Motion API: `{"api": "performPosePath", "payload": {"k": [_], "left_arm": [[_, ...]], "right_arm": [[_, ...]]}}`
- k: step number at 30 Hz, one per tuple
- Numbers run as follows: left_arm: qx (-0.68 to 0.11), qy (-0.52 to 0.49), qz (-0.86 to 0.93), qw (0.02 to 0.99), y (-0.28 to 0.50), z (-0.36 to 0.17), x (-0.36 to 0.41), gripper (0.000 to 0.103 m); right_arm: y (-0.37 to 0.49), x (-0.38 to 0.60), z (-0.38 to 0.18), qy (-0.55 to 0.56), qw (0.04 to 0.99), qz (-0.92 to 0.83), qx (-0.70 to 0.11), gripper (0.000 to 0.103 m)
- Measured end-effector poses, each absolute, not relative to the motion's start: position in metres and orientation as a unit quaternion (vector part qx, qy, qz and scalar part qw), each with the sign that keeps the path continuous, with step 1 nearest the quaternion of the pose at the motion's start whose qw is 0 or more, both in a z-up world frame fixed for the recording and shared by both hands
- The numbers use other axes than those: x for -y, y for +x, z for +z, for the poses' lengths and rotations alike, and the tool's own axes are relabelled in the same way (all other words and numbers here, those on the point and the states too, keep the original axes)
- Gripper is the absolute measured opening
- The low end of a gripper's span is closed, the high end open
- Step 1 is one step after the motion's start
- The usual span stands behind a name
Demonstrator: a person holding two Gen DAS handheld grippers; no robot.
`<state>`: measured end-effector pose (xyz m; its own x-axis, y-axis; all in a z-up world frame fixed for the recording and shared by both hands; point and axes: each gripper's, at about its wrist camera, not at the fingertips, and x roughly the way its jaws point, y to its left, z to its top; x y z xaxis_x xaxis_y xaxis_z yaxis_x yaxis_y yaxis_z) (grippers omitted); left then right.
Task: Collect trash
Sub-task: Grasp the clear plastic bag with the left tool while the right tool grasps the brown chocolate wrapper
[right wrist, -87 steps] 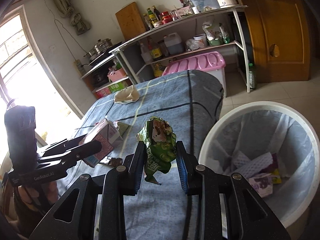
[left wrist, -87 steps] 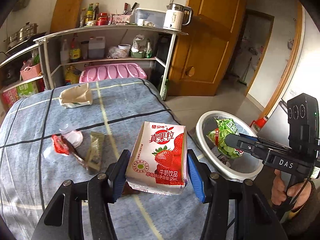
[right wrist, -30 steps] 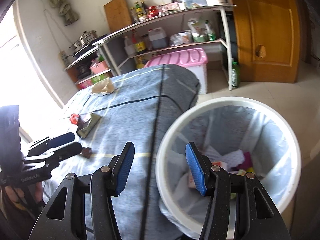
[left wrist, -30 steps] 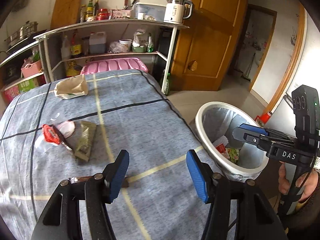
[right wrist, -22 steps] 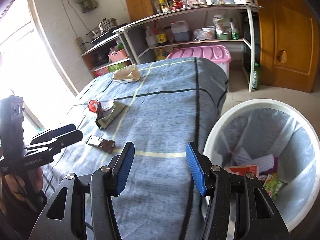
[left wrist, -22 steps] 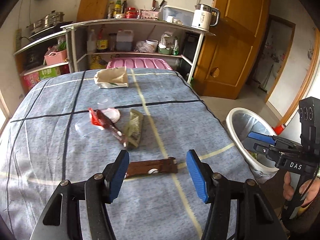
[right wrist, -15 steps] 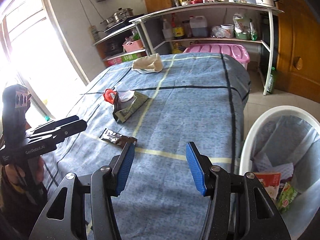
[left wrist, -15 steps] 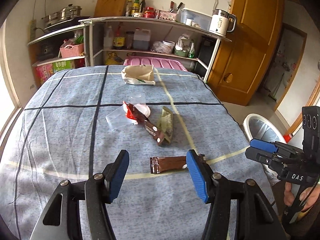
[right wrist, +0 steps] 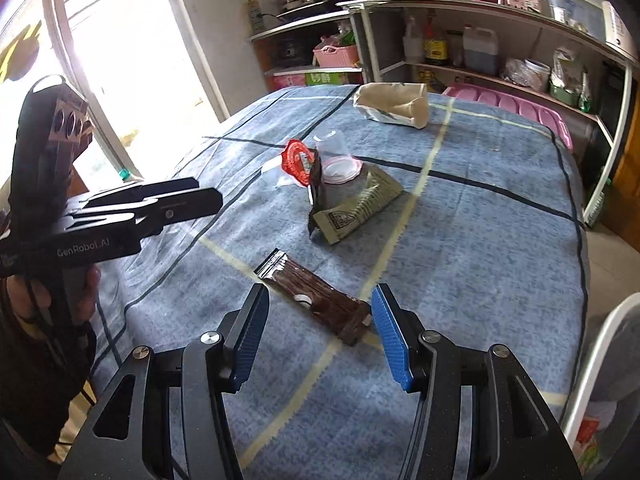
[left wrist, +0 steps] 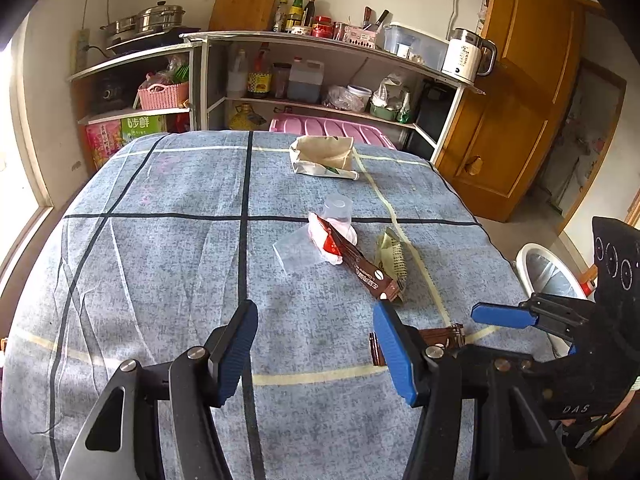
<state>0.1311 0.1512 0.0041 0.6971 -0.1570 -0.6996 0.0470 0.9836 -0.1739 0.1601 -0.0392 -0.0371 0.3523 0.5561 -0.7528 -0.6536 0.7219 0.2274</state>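
Your left hand-held gripper point(left wrist: 314, 342) hovers over the desk point(left wrist: 160, 264) with its blue pads spread wide and nothing between them. From the right wrist view it shows at the far left point(right wrist: 200, 196), fingers side-on. Your right hand-held gripper point(right wrist: 318, 330) is likewise spread and empty, poised low above a dark brown wrapper point(right wrist: 316, 298) that lies flat on the blue checked cloth, partly between its two fingers but not touched by either.

Moving right and farther back, you have a small heap of trash near the middle of the desk: a red torn packet point(right wrist: 297, 160), a clear plastic cup point(right wrist: 334, 146) lying against it, a long brown wrapper point(left wrist: 366, 270) and an olive-green wrapper point(right wrist: 358, 204) beside it. Beyond them, near the far edge, sits a crumpled beige paper bag point(right wrist: 394, 104).

At the far right, off the desk's edge, stands the white trash bin point(right wrist: 592, 364) with a liner and some litter inside.
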Motion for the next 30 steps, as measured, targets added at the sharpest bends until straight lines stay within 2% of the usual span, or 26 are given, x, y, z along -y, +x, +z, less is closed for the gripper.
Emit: {"api": "performPosePath", "payload": {"k": [2, 10, 15, 16, 18, 20, 23, 30], "left_arm": [[-0.385, -0.073, -0.058, 0.918, 0.136, 0.003, -0.156, 0.066], [-0.402, -0.054, -0.068, 0.912, 0.166, -0.004, -0.163, 0.066], [-0.409, -0.036, -0.067, 0.910, 0.184, -0.011, -0.164, 0.067], [-0.412, -0.036, -0.071, 0.908, 0.187, -0.013, -0.164, 0.067], [-0.418, -0.031, -0.072, 0.905, 0.192, -0.017, -0.163, 0.067], [-0.422, -0.012, -0.071, 0.904, 0.195, -0.021, -0.159, 0.067], [-0.430, -0.009, -0.084, 0.899, 0.201, -0.026, -0.155, 0.067], [-0.433, 0.020, -0.088, 0.897, 0.216, -0.029, -0.151, 0.067]], "right_arm": [[0.160, 0.029, -0.042, -0.078, 0.816, 0.372, -0.435, 0.054], [0.166, 0.011, -0.055, -0.128, 0.817, 0.359, -0.432, 0.055], [0.171, 0.012, -0.056, -0.116, 0.820, 0.354, -0.434, 0.055], [0.171, 0.013, -0.056, -0.112, 0.821, 0.352, -0.435, 0.054], [0.172, 0.016, -0.055, -0.108, 0.826, 0.343, -0.434, 0.045], [0.175, 0.021, -0.055, -0.096, 0.831, 0.333, -0.436, 0.031], [0.178, 0.030, -0.055, -0.068, 0.829, 0.334, -0.443, 0.024], [0.174, 0.049, -0.054, -0.042, 0.833, 0.319, -0.450, 0.021]]}}
